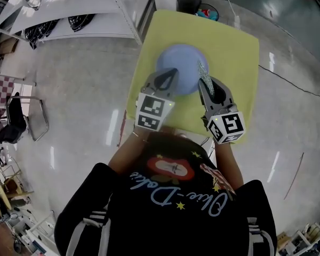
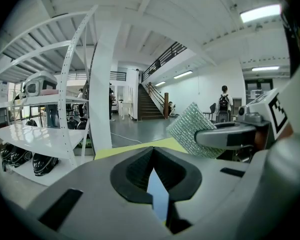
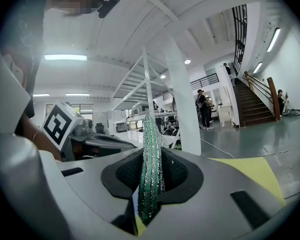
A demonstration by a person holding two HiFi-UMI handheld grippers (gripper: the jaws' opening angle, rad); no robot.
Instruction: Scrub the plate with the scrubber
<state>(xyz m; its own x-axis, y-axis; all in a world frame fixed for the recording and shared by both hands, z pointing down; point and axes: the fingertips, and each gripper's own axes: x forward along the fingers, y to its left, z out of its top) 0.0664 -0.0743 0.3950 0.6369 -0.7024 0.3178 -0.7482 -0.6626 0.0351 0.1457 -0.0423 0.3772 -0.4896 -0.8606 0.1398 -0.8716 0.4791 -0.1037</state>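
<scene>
Yellow table [image 1: 236,51] bears round blue plate [image 1: 182,62]; right gripper [image 1: 207,87] pinches glittery scrubber [image 1: 202,70].

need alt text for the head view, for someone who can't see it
Seen from above, a person works over a yellow table with two claws. The left claw grips the near rim of a blue plate. The right claw pinches a glittery scrubber upright at the plate's right edge.
</scene>
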